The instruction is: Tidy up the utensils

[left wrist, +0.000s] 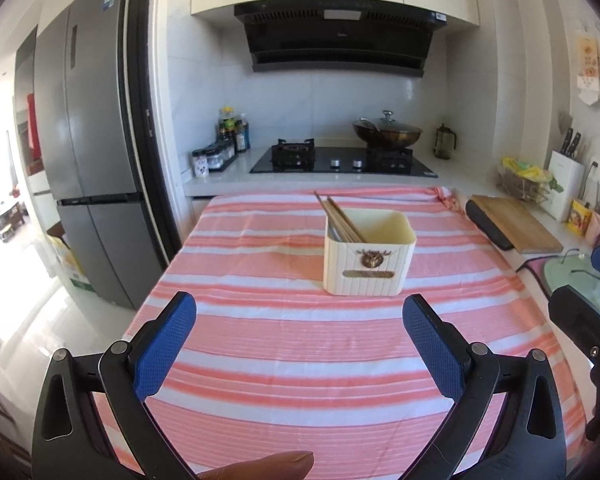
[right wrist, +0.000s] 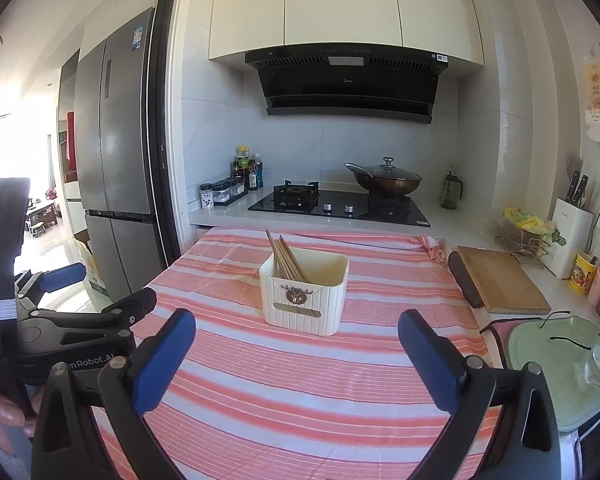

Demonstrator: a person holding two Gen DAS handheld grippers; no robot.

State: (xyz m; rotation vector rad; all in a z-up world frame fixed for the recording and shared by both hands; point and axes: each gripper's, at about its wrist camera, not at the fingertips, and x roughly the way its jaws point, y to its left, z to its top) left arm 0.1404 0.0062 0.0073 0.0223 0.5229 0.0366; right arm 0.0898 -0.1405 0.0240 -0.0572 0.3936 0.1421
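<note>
Holder: the cream utensil box [left wrist: 369, 252] stands upright on the striped cloth [left wrist: 284, 360], past the middle, towards the stove [left wrist: 342, 160].
Chopsticks: the bundle [left wrist: 340, 218] leans in the box's left half, tips sticking out over the far rim; the right half looks empty (a likely reason they lean rather than stand).
Left hand-held gripper [left wrist: 300, 320]: your fingers are spread wide apart with nothing between them, hovering on the near side of the box.
Right hand-held gripper [right wrist: 296, 334]: also spread and empty, lined up on the box from the near side.
Loose utensils: none show on the cloth, so the sorting looks finished or nearly so.
Edges: right of the box the cutting board [right wrist: 500, 280] lies at the counter's edge; left of the box the cloth ends at a drop beside the fridge [left wrist: 88, 120].
Room: bare cloth all round the box, so you can approach freely.
</note>
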